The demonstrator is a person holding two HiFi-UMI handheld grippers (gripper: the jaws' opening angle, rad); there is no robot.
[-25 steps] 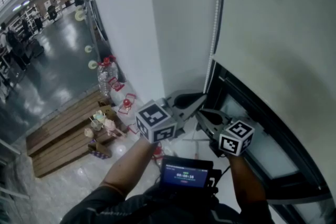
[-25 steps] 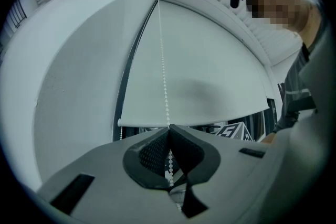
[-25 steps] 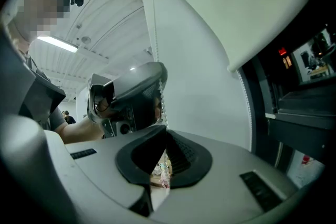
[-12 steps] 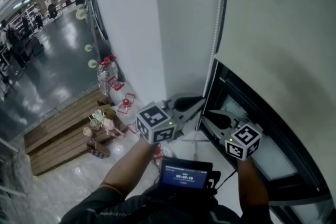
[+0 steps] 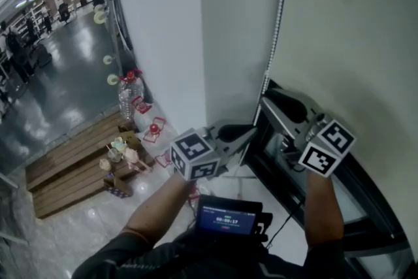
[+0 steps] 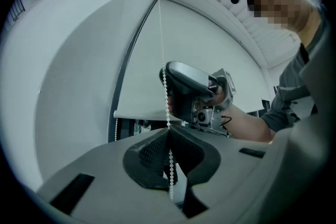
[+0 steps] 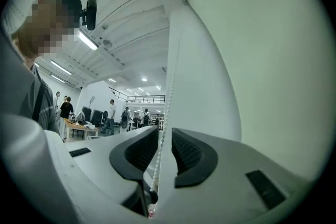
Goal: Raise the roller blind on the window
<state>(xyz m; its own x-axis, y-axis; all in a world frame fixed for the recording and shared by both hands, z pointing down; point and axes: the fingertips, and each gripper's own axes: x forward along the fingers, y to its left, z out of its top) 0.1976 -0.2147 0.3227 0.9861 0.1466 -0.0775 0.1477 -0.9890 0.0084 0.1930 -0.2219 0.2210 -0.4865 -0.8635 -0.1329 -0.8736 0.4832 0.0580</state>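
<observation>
**Roller blind barely raised; right gripper reaching for a fresh hold on the chain**

The roller blind (image 5: 353,23) fills the upper right of the head view. Its bottom edge sits low over the window (image 5: 369,202), so only a dark strip of frame and glass shows at centre right, and most of the raising looks still to be done. At lower centre, the left gripper (image 5: 250,132) has its jaws pinched tight on the bead chain (image 5: 277,23), which hangs down the blind's left edge. Just above it, the right gripper (image 5: 266,103) has its jaws opening, with the chain running loose between them, unpressed. Against a second ago, the right gripper has let go and climbed from beside the left to a higher spot on the chain, while the left has hardly moved.
</observation>
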